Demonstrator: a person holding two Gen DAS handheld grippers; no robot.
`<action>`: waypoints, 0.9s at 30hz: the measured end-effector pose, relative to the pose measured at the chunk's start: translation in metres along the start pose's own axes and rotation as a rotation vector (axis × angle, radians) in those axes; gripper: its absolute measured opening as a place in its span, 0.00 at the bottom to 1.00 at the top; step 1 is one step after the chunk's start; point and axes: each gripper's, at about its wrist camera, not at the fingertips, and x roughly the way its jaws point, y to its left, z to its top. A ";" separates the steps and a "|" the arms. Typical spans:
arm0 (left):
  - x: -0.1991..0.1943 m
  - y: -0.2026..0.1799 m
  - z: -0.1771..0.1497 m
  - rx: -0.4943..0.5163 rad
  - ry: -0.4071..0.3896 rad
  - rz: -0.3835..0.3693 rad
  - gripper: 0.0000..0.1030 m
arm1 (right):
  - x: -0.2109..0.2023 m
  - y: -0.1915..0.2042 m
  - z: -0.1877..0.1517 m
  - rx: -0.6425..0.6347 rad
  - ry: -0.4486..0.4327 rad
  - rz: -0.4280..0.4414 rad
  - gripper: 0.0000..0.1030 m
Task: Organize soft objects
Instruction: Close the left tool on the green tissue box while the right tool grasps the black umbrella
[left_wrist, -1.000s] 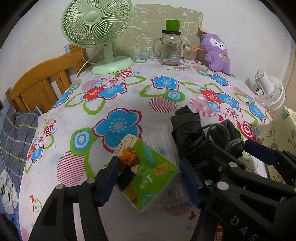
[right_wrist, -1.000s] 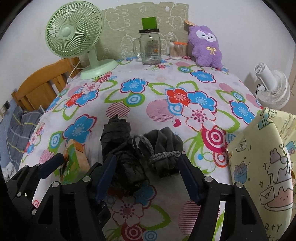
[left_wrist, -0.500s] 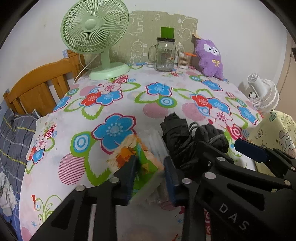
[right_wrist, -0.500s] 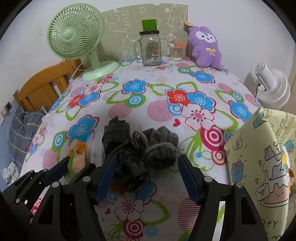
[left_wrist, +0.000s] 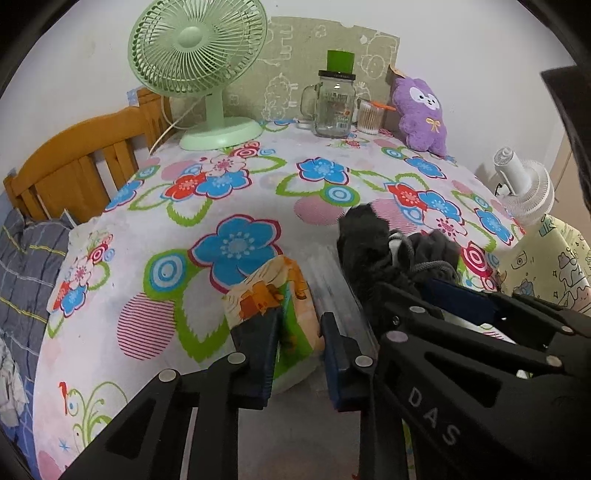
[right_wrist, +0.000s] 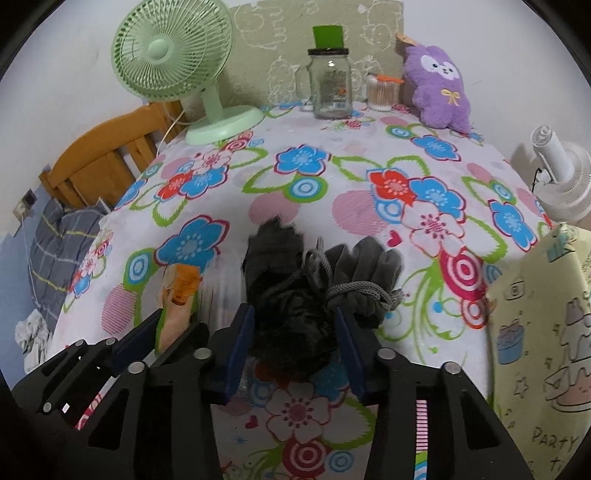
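- A table covered by a flowered tablecloth (left_wrist: 236, 192) fills both wrist views, seen from its near edge.
- The left gripper (left_wrist: 297, 350) pinches a green and orange tissue pack (left_wrist: 291, 325) between its two blue-padded fingers (left_wrist: 258, 347); the soft pack bulges and creases under the squeeze.
- The tissue pack sits at the near left of the table; its long axis runs from near to far, with the orange end pointing to the far side.
- Whether the pack touches the cloth or is lifted off it cannot be told.
- In the right wrist view the same tissue pack (right_wrist: 177, 306) shows edge-on, clamped in the left gripper (right_wrist: 162, 332).
- The right gripper (right_wrist: 295, 347) has its fingers (right_wrist: 238, 350) spread on either side of a dark grey fabric bundle (right_wrist: 288, 306); whether the pads touch the fabric cannot be told.
- The bundle lies near the middle of the table's near edge, just right of the tissue pack, with a grey drawstring cord (right_wrist: 354, 291) knotted round its right part. Its longer dark fold points away toward the far side.
- Along the far edge stand a green desk fan (left_wrist: 199, 70) at left, a glass jar mug (left_wrist: 334, 103) in the middle, and a purple plush toy (left_wrist: 421, 114) at right.
- A wooden chair (left_wrist: 77, 162) stands to the left of the table.
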 end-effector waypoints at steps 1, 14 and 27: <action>0.001 0.000 -0.001 0.000 0.002 -0.004 0.20 | 0.002 0.000 0.000 0.003 0.010 0.005 0.41; -0.008 -0.003 0.000 0.003 -0.013 -0.007 0.15 | -0.006 0.000 -0.003 -0.002 -0.003 -0.013 0.15; -0.039 -0.013 0.008 0.017 -0.081 0.003 0.14 | -0.043 -0.003 0.001 -0.011 -0.082 -0.012 0.14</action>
